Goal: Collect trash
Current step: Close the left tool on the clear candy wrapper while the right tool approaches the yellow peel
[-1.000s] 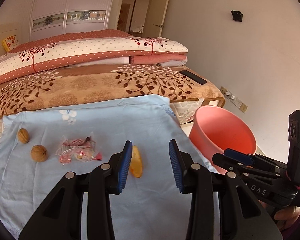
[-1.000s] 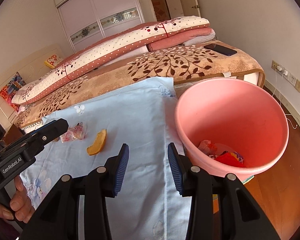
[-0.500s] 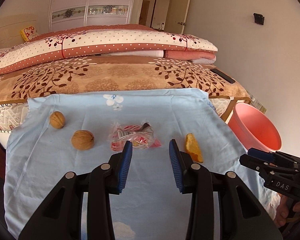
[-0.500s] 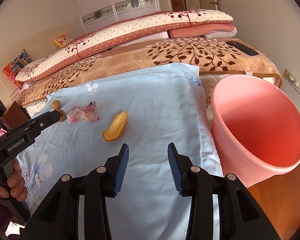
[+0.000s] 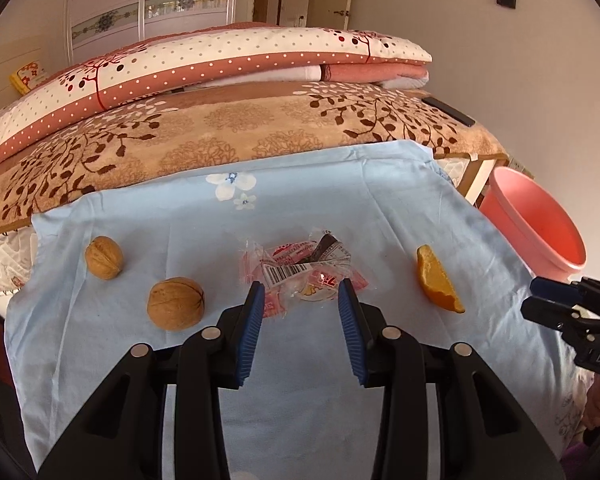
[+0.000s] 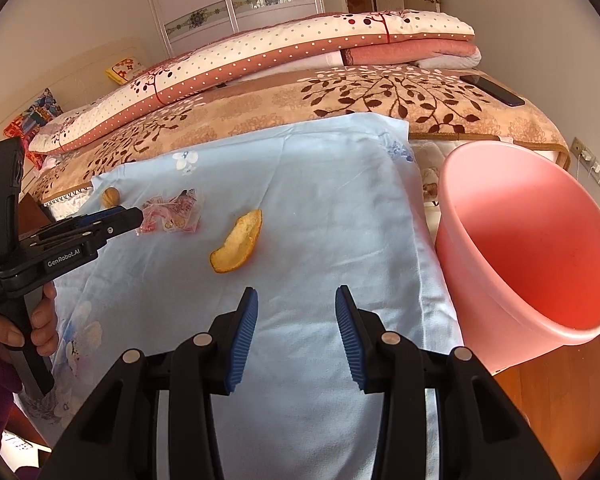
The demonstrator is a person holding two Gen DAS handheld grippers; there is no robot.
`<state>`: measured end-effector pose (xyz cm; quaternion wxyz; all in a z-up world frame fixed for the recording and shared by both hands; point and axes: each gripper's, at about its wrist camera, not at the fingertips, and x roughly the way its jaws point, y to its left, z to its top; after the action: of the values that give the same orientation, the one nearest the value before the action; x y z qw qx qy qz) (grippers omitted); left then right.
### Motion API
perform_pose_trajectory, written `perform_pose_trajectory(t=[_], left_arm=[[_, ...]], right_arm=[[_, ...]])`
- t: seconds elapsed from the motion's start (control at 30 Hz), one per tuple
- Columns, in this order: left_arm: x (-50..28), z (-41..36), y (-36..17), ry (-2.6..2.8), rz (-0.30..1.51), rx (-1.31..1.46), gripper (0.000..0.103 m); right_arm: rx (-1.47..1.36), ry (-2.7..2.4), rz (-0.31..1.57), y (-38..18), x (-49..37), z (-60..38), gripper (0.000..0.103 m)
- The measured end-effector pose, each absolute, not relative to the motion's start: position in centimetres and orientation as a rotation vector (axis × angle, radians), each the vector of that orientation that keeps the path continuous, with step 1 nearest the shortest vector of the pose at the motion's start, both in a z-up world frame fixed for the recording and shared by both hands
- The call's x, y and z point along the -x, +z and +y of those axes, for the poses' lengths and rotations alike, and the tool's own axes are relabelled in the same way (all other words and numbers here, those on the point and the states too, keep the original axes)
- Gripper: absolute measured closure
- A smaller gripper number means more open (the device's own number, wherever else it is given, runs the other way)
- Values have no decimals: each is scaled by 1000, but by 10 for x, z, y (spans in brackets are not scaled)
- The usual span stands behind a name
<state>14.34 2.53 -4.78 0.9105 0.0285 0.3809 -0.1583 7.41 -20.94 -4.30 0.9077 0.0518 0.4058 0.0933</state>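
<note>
My left wrist camera looks forward between my own jaws, low and close over the blue cloth [image 5: 300, 208], facing the bed [image 5: 228, 120] at the far side, with the wrapper pile [image 5: 300, 268] just ahead. My right wrist camera sits farther right and a little farther back, facing the same way, with the pink bucket [image 6: 540, 240] close on its right. Both views share the cloth, the wrappers, the orange peel [image 6: 236, 248], the bucket and the bed, and each catches the other gripper at its edge.
</note>
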Motion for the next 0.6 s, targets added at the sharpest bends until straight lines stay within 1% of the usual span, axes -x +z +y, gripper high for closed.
perform_pose_trajectory(t=[0.3,0.6], left_arm=[[-164,30,-64,-308,819,-66,65],[-170,27,-65,-333,825,-50,65]], right_arm=[[-85,189,847,-44,-76,-204,63],[-91,181,871,-50,-80,-204,63]])
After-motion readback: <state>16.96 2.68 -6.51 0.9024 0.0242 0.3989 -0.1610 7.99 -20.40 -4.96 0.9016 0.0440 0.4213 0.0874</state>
